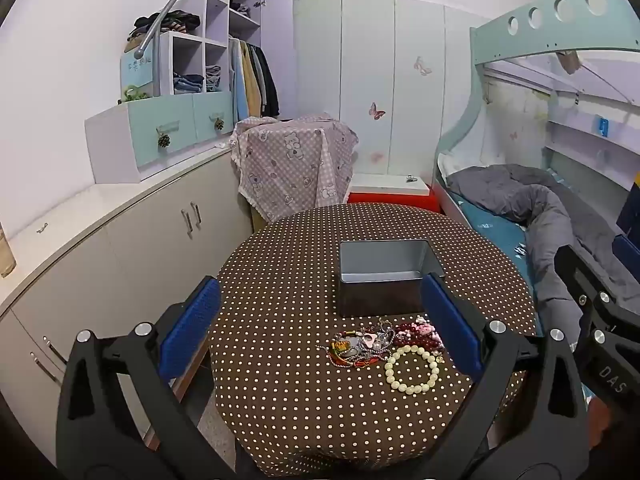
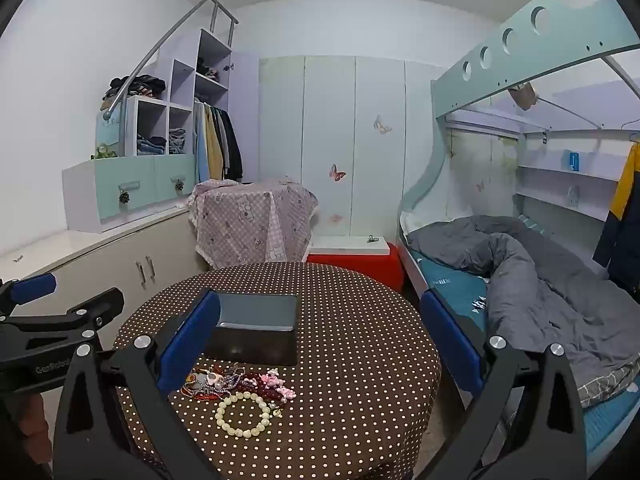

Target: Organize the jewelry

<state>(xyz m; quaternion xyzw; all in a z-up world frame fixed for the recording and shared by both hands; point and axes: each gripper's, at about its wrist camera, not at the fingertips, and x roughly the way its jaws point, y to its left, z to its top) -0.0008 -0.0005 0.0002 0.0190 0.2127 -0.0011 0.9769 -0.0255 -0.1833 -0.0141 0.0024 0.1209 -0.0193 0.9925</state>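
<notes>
A pile of jewelry (image 1: 370, 344) lies on the round brown polka-dot table (image 1: 288, 304): a cream bead bracelet (image 1: 411, 370), dark red beads (image 1: 416, 334) and tangled chains. Behind it stands an open empty metal tin (image 1: 382, 276). My left gripper (image 1: 320, 328) is open and empty, above the table's near side. In the right wrist view the pile (image 2: 240, 384), the cream bracelet (image 2: 243, 415) and the tin (image 2: 256, 326) lie ahead to the left. My right gripper (image 2: 320, 344) is open and empty. The left gripper (image 2: 32, 284) shows at the left edge of that view.
Low white cabinets (image 1: 120, 240) run along the left wall. A cloth-covered box (image 1: 296, 168) and a red stool (image 1: 392, 196) stand behind the table. A bunk bed with a grey duvet (image 1: 540, 208) is on the right.
</notes>
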